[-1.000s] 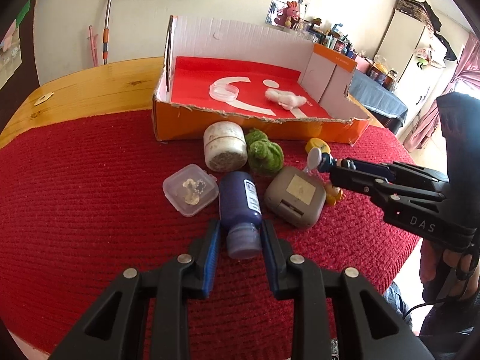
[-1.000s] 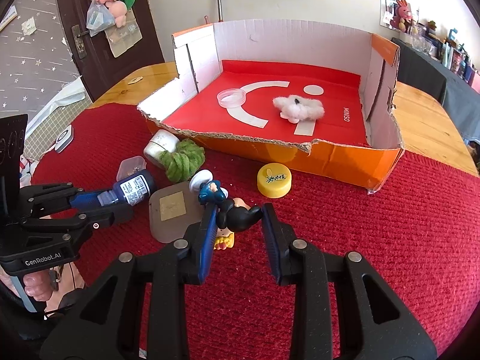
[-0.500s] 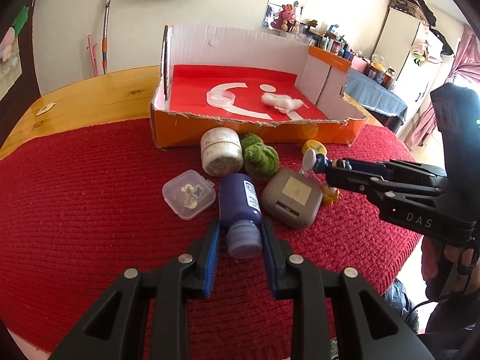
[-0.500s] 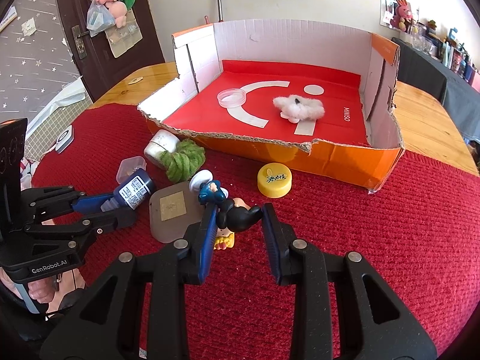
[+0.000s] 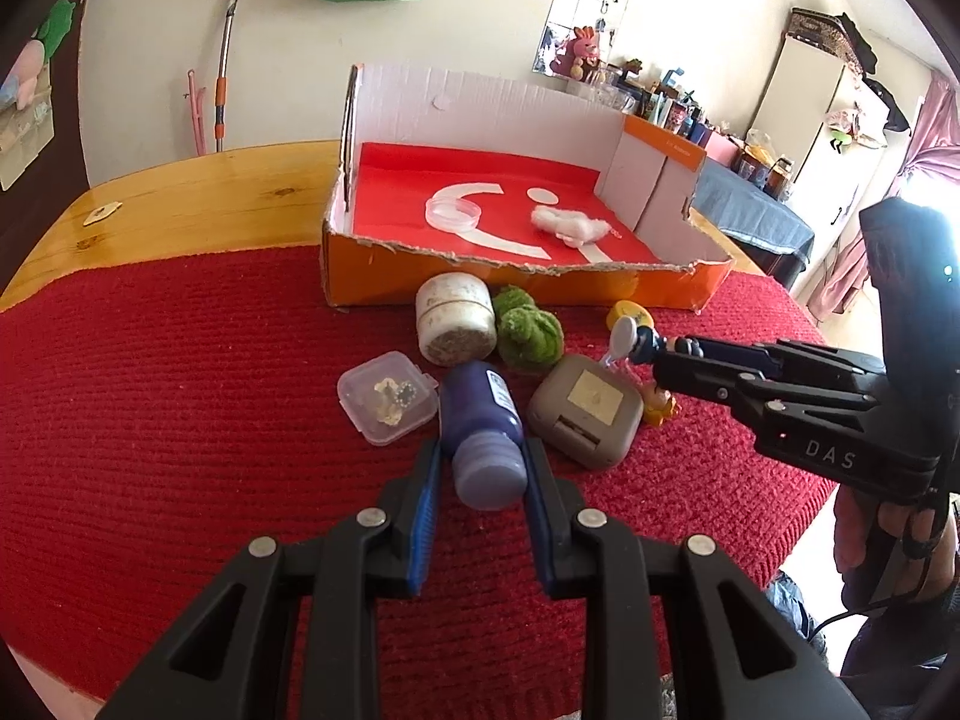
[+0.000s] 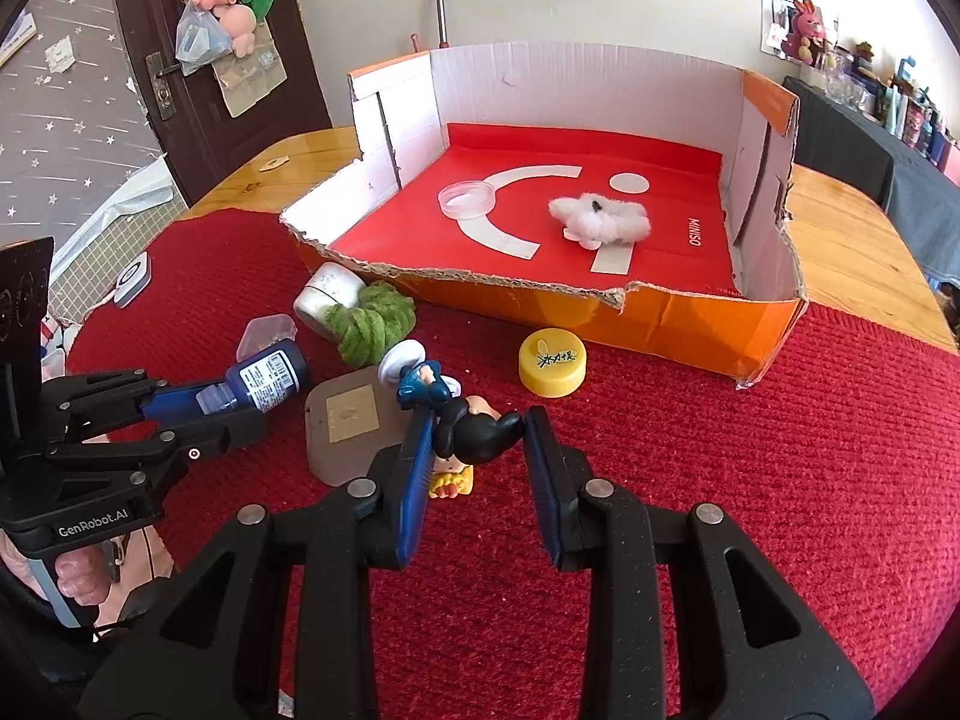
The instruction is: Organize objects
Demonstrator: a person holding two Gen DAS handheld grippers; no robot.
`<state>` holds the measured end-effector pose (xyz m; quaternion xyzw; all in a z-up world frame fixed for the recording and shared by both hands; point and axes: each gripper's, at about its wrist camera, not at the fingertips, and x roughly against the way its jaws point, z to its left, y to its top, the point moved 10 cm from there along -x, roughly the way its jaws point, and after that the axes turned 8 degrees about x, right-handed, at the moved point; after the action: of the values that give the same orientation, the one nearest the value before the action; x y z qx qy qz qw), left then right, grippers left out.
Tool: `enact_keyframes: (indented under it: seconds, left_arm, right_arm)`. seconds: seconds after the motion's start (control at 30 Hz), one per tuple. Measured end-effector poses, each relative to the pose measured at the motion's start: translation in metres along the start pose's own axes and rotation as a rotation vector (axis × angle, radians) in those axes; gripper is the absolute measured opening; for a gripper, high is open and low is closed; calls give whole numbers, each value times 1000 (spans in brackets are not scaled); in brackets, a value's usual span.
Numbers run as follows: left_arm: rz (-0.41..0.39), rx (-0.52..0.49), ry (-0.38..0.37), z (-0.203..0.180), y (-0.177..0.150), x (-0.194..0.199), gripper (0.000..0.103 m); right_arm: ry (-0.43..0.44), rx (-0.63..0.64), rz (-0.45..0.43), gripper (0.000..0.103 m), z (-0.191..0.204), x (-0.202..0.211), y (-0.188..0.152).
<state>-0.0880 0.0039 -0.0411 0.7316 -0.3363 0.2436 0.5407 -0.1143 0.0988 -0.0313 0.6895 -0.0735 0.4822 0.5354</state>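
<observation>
The left gripper (image 5: 480, 468) pinches a blue bottle (image 5: 483, 426) by its cap end, its pads pressed on both sides; the bottle points away toward the box (image 5: 480, 288). The right gripper (image 6: 477, 438) clamps a small figure (image 6: 462, 420) by its black head, with the figure's blue and white parts sticking out ahead of the pads.

Both held things sit low over a red cloth (image 5: 180, 390) on a wooden table (image 5: 210, 192). Just beside the bottle lie a clear case (image 5: 387, 396) on one side and a grey case (image 5: 582, 411) on the other. Beyond them are a white jar (image 5: 456, 318) on its side, touching a green yarn ball (image 5: 531, 333). A yellow cap (image 6: 552, 360) lies near the box's front wall.

Inside the box, on its red floor, rest a clear dish (image 6: 468, 198) and a white fluffy toy (image 6: 603, 219), apart from each other.
</observation>
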Motion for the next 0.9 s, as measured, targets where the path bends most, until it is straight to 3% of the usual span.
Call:
enact_keyframes:
  seconds: [0.47,0.77,0.9]
  left_arm:
    - [10,1,0,1,-1,-4,27]
    - [95,9,-11,2,-10,-19,27]
    - [130,11,-21,1,-6,-23,35]
  right_arm:
    - [0,0,-3,29,0,3,1]
    - [-3,-5,12,28,-3,-1,-2]
    - [-5,-1,15,28,-3,-1,-2]
